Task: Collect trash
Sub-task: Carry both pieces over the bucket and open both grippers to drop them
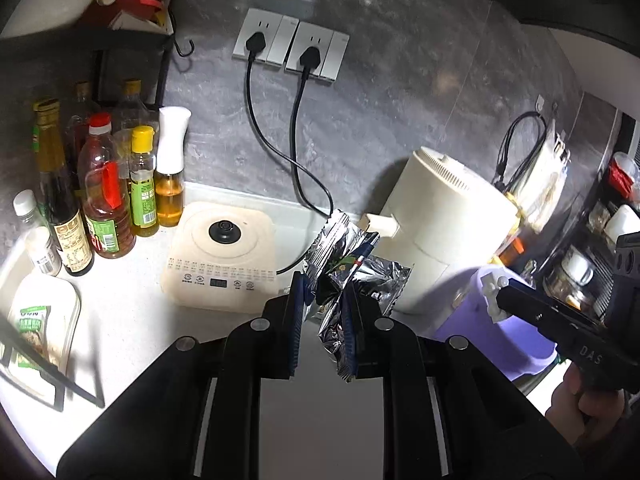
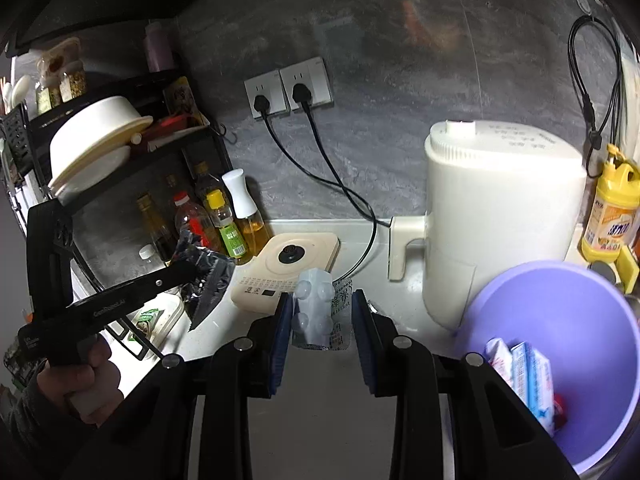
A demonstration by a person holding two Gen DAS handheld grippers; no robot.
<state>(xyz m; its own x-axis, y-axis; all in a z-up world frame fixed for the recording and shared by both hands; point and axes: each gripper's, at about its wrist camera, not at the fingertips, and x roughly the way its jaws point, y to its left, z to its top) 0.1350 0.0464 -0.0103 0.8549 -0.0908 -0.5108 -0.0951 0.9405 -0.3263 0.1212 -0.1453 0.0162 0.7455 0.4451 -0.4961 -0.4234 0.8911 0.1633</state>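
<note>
My left gripper (image 1: 323, 312) is shut on a crumpled silver foil wrapper (image 1: 352, 268) and holds it above the white counter; the wrapper also shows in the right wrist view (image 2: 208, 276). My right gripper (image 2: 320, 316) holds a pale plastic blister tray (image 2: 314, 308) between its pads, with a clear printed wrapper (image 2: 340, 320) behind it. A purple trash bin (image 2: 560, 320) stands at the right with several cartons (image 2: 528, 380) inside; it also shows in the left wrist view (image 1: 504, 320).
A white air fryer (image 2: 492, 216) stands behind the bin. A cream induction base (image 1: 224, 256) sits mid-counter, with oil and sauce bottles (image 1: 104, 200) at the left. A white tray (image 1: 44, 320) holds a green packet. A yellow detergent bottle (image 2: 612, 208) stands far right.
</note>
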